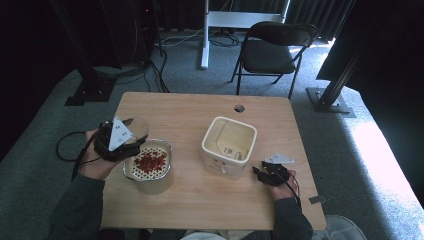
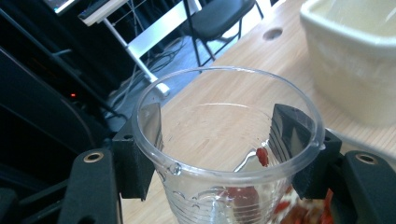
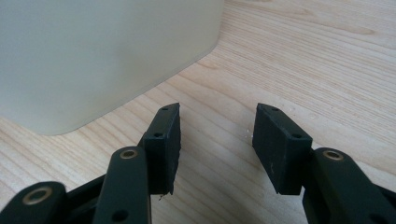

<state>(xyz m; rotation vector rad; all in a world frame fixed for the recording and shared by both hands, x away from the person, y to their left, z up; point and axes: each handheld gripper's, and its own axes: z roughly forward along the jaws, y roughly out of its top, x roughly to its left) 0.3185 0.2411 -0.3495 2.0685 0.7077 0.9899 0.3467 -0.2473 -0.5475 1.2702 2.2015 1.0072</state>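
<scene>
In the high view, a clear plastic cup (image 1: 135,127) is held in the left gripper (image 1: 131,136), tipped over the far-left rim of the round strainer pot (image 1: 148,172) holding red berries (image 1: 150,160), while the right gripper (image 1: 261,172) rests on the table (image 1: 200,200) just beside the square white container (image 1: 229,145). In the left gripper view, the cup (image 2: 224,154) is seen pinched between the jaws, mouth toward the camera, a few red bits (image 2: 262,156) clinging inside, so the pot is judged to lie directly below. In the right gripper view, the jaws are seen spread and empty above the wood, the container's wall (image 3: 93,56) lying ahead to the left.
</scene>
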